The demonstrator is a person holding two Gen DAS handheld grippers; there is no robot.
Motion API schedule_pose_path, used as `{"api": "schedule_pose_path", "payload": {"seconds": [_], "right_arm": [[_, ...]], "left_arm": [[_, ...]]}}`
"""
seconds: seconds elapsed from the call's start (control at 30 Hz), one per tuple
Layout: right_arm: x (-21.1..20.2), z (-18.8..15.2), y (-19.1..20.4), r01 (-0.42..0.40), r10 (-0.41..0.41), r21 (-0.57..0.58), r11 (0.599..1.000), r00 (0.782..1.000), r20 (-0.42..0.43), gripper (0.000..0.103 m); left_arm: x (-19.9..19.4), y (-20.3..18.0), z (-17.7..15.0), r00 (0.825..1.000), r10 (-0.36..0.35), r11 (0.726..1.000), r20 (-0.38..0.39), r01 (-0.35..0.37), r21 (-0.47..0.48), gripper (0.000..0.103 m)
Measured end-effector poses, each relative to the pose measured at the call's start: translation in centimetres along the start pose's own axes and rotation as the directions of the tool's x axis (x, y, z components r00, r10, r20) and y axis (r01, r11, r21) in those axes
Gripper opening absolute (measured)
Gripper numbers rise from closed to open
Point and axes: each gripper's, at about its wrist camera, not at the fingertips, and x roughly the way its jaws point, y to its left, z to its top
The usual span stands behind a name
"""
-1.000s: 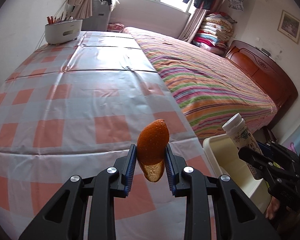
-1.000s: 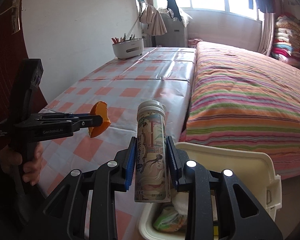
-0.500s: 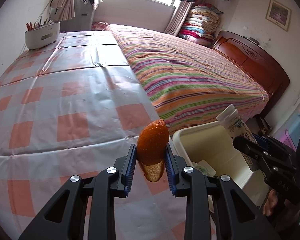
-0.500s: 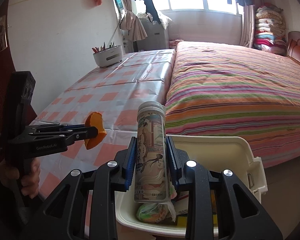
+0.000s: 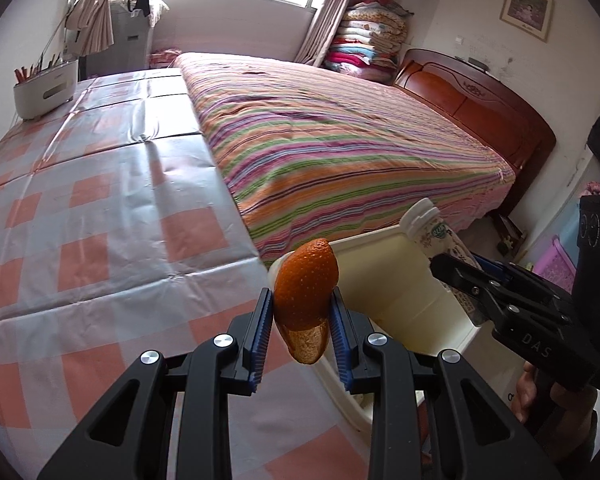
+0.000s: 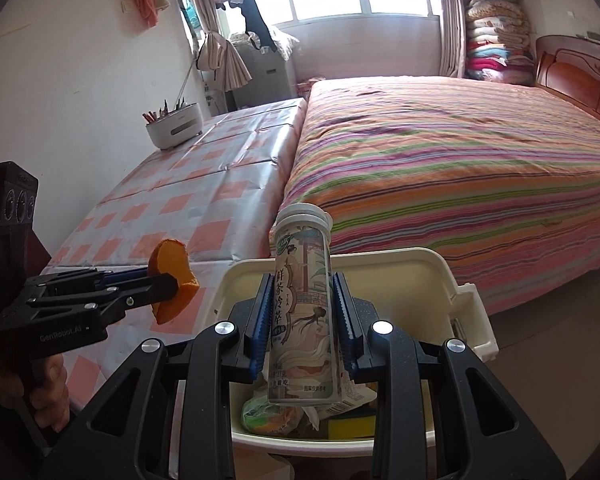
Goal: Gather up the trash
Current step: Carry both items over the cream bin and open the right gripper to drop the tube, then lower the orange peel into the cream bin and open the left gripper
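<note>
A glossy checked tablecloth [image 5: 112,220] lies beside the smooth cream plastic bin [image 6: 428,280]. Above the bin, the right gripper [image 6: 302,320] clamps a cylindrical printed bottle [image 6: 304,320]. At the table's edge, the left gripper [image 5: 300,320] pinches dimpled, curved orange peel [image 5: 306,288].

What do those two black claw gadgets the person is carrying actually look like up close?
Both are matte black plastic with open triangular cut-outs and silver round bolts. Each finger ends in a ribbed blue pad. The left claw reads "GenRobot.AI" in pale letters on its side; the right claw shows "DAS". Each has a boxy black block at its rear. No cables or sleeves show.
</note>
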Motion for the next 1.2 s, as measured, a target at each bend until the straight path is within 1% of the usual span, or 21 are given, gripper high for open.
{"api": "schedule_pose_path", "payload": {"seconds": [0.23,0.43,0.53,0.67,0.73,0.77,0.8,0.87,1.0,1.2], "right_arm": [[0.1,-0.3,-0.7,0.029,-0.028,0.036,0.999,1.000,-0.003,0.028],[-0.2,-0.7,-2.4,0.059,-0.059,0.090,0.994,0.998,-0.005,0.028],[-0.5,-0.6,-3.2,0.072,-0.073,0.119,0.990,0.997,0.003,0.030],[-0.7,-0.6,-3.9,0.075,-0.078,0.163,0.984,0.997,0.011,0.031],[-0.8,-0.6,-4.3,0.085,-0.089,0.180,0.980,0.996,0.018,0.034],[-0.8,-0.6,-4.4,0.086,-0.092,0.187,0.979,0.995,0.022,0.037],[-1.2,-0.6,-4.7,0.082,-0.091,0.198,0.977,0.995,0.034,0.043],[-1.8,-0.3,-4.8,0.092,-0.106,0.211,0.973,0.993,0.058,0.049],[-2.7,-0.3,-4.8,0.086,-0.108,0.224,0.971,0.990,0.087,0.052],[-2.9,-0.6,-4.6,0.090,-0.117,0.229,0.969,0.987,0.106,0.054]], "left_arm": [[0.9,-1.8,0.0,1.000,-0.023,0.999,-0.019,0.023,0.032,0.027],[2.2,-2.9,-0.1,0.999,-0.024,0.998,-0.042,0.026,0.050,0.027],[2.8,-3.4,-0.2,0.998,-0.021,0.998,-0.052,0.024,0.057,0.027],[3.4,-3.6,-0.2,0.998,-0.018,0.998,-0.062,0.022,0.064,0.027],[3.6,-3.8,-0.2,0.998,-0.017,0.997,-0.064,0.021,0.067,0.027],[3.6,-3.9,-0.2,0.998,-0.016,0.997,-0.064,0.020,0.069,0.027],[3.6,-3.9,-0.1,0.998,-0.016,0.997,-0.066,0.021,0.070,0.027],[3.7,-4.1,-0.2,0.998,-0.016,0.997,-0.066,0.021,0.073,0.028],[3.8,-4.3,-0.2,0.997,-0.016,0.997,-0.070,0.022,0.078,0.028],[4.2,-5.0,-0.3,0.997,-0.014,0.995,-0.074,0.021,0.095,0.030]]}}
